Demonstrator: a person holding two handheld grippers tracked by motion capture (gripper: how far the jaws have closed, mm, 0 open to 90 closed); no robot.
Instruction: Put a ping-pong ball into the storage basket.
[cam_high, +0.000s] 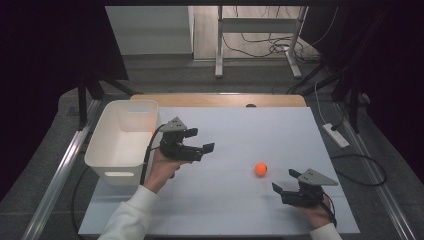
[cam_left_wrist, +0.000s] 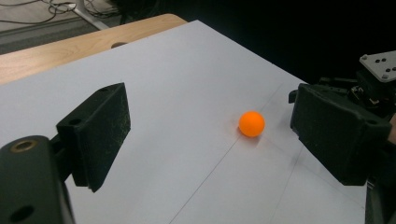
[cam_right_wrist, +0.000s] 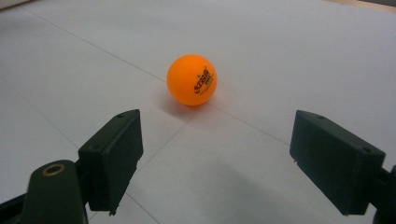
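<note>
Orange ball (cam_high: 260, 169) loose on counter (cam_high: 235, 210), near right gripper (cam_high: 286, 187), jaws apart; left gripper (cam_high: 200, 141) jaws apart too. Light, smooth, rolls easily: you grip across widest middle, gently.

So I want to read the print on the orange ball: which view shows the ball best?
The right gripper view: the orange ball sits close between the open jaws, large enough that dark print on its side shows. The left gripper view has it smaller and plain. In the high view it is a small dot on the white sheet.
</note>
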